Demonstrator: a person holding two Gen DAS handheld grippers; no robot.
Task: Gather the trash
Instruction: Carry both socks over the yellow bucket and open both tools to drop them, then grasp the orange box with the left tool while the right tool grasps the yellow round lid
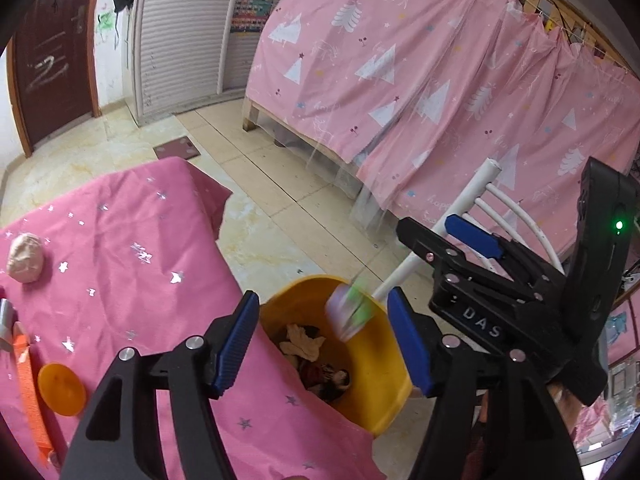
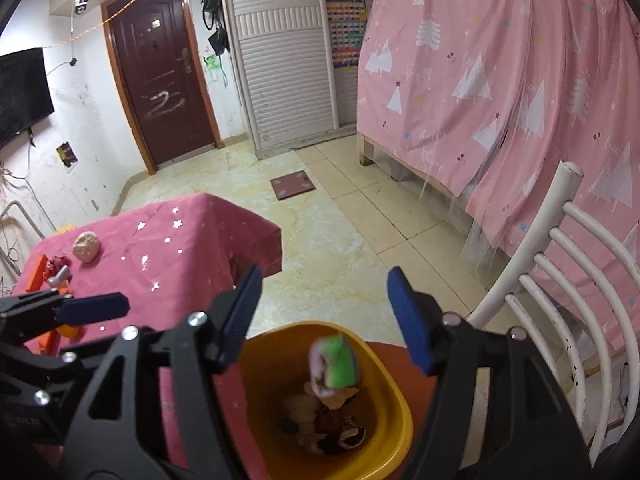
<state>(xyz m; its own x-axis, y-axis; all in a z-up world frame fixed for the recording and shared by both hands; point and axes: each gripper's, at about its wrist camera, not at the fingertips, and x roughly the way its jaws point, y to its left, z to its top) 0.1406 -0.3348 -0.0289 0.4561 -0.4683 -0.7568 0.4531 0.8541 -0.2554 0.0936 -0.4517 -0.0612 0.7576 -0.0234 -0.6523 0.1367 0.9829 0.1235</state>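
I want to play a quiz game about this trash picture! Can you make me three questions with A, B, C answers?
1. Where is the green-and-pink wrapper?
A. on the table
B. over the yellow bin
C. on the chair

2. What colour is the tablecloth?
A. pink
B. blue
C. white

3. How is the right hand-held gripper?
A. shut on a wrapper
B. open
C. shut on the bin

Answers:
B, it is blurred above the yellow bin, touching no fingers.
A, pink with silver stars.
B, its jaws stand wide apart, holding nothing.
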